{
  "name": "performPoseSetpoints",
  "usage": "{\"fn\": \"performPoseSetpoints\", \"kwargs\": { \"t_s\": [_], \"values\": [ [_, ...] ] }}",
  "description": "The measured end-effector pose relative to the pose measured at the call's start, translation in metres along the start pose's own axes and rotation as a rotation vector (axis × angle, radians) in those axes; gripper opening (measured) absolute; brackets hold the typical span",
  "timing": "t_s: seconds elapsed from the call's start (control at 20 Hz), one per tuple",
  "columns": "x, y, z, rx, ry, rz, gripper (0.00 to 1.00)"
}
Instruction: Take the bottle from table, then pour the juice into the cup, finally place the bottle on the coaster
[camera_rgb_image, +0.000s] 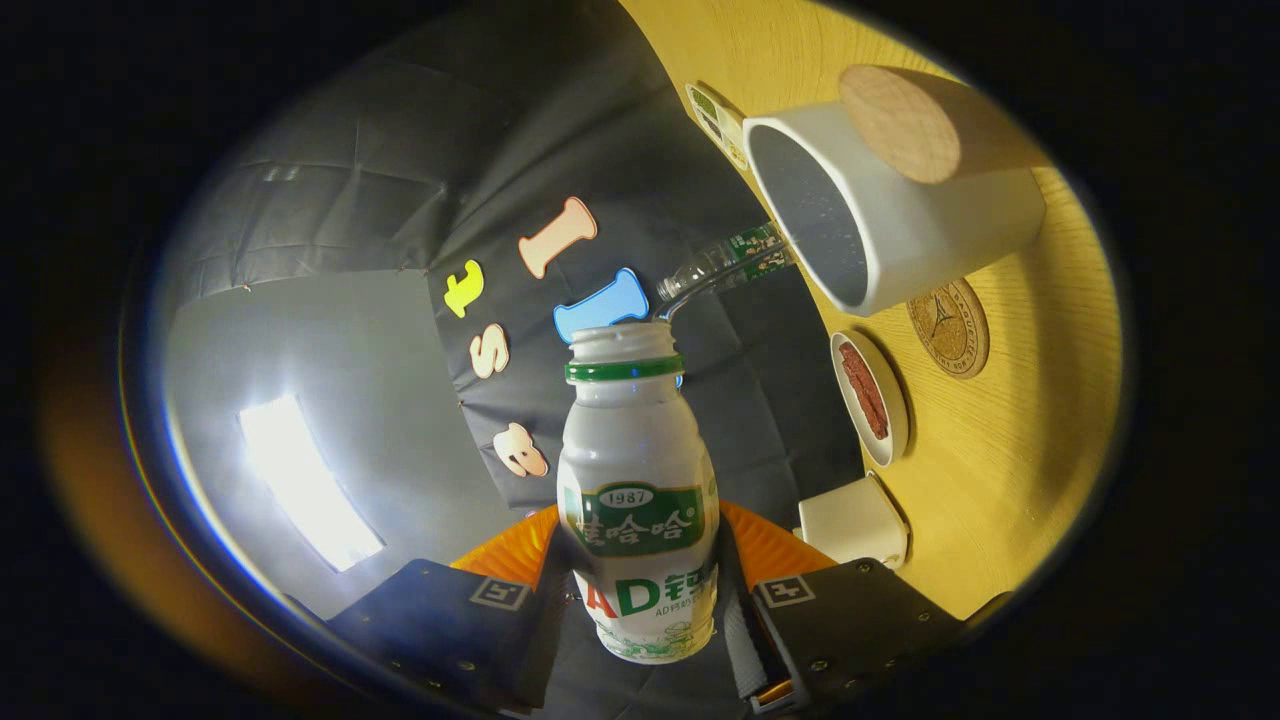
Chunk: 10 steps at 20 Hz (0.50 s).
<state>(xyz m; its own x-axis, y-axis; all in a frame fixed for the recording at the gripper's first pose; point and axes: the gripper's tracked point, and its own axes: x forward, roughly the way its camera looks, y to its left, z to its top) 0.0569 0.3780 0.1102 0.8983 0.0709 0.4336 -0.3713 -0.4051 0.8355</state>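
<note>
My gripper (640, 585) is shut on a small white bottle (635, 470) with a green label and a green neck ring. Both fingers (775, 555) press on its lower body. The whole view is rolled, so the wooden table (1010, 470) stands on the right like a wall. The bottle's mouth has no cap and points ahead, a short way from the white cup (900, 240), off to the side of its rim. The cup's dark inside faces the bottle. No stream of juice shows. A round cork coaster (948, 327) with a star emblem lies on the table just beside the cup.
A white canister with a cork lid (900, 122) stands close behind the cup. A small dish of red pieces (868, 398) and a white box (855, 520) sit on the table nearer the fingers. A clear plastic bottle (715, 268) and a card (718, 122) stand by the cloth wall.
</note>
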Motion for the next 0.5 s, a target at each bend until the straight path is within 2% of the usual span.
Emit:
{"fn": "performPoseSetpoints", "kwargs": {
  "t_s": [0.5],
  "values": [
    [-0.0012,0.0045,0.0059,0.054,-0.033,0.0,0.68]
  ]
}}
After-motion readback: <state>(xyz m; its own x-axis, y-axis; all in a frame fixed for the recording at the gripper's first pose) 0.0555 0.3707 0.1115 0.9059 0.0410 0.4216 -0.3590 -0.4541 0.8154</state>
